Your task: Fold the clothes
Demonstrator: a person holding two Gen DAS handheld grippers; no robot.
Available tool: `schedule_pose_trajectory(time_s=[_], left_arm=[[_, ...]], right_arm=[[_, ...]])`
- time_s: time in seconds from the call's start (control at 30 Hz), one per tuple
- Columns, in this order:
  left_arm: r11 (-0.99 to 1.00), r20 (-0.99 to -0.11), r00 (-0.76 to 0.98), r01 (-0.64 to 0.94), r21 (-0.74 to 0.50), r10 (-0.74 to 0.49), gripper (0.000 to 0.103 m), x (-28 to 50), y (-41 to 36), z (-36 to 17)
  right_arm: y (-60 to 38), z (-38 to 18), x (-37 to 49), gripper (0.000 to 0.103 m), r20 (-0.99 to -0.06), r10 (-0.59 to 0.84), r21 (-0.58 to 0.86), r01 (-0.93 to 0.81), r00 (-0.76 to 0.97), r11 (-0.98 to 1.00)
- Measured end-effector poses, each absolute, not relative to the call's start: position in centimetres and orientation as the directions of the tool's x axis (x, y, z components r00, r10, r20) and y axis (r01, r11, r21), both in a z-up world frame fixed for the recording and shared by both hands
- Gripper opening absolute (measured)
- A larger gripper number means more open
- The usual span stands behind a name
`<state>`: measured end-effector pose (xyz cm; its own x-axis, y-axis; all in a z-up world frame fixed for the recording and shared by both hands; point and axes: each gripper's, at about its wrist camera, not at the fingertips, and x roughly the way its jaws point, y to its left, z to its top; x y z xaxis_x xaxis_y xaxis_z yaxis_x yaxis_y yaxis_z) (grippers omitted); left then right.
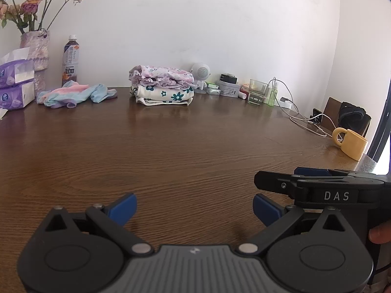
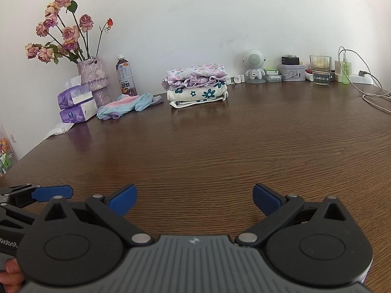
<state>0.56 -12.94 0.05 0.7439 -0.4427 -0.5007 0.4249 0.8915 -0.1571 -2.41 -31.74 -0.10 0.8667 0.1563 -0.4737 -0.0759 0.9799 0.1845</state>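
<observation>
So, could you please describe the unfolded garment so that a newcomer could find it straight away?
Start at the purple vase of dried roses by the back wall. Just right of its base, before the brown tea bottle, lies a crumpled pink and pale blue garment. Unlike the neat floral folded stack further right, it sprawls loose and flat.

Two folded garments [image 2: 197, 86] sit stacked, with one unfolded pastel garment [image 2: 129, 105] apart. Two tissue packs [image 2: 75, 106], one bottle [image 2: 125, 75], one vase [image 2: 95, 80]. One glass [image 2: 320, 69], one yellow mug [image 1: 352, 144]
</observation>
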Motion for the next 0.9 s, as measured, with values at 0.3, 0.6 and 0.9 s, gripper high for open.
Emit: schedule_pose_trajectory(time_s=[0.3,0.6,0.9], left_arm=[[0.894,-0.499,0.748,0.419,-0.159,-0.439,0.102,0.47,-12.88,0.08],[0.894,-0.498,0.748,0.418,-0.16,-0.438,0.101,0.46,-12.88,0.13],[0.894,-0.499,0.747,0.418,-0.162,-0.44,0.101,0.51,-12.82,0.11]], right_arm=[[-31.73,-0.06,-2.45,0.103,-0.471,0.158,0.184,-0.079,0.868,0.98],[-31.61,0.01,-2.48,0.103,-0.47,0.152,0.179,-0.075,0.869,0.981],[-31.67,-0.04,-2.51,0.103,-0.47,0.152,0.181,-0.074,0.869,0.981]])
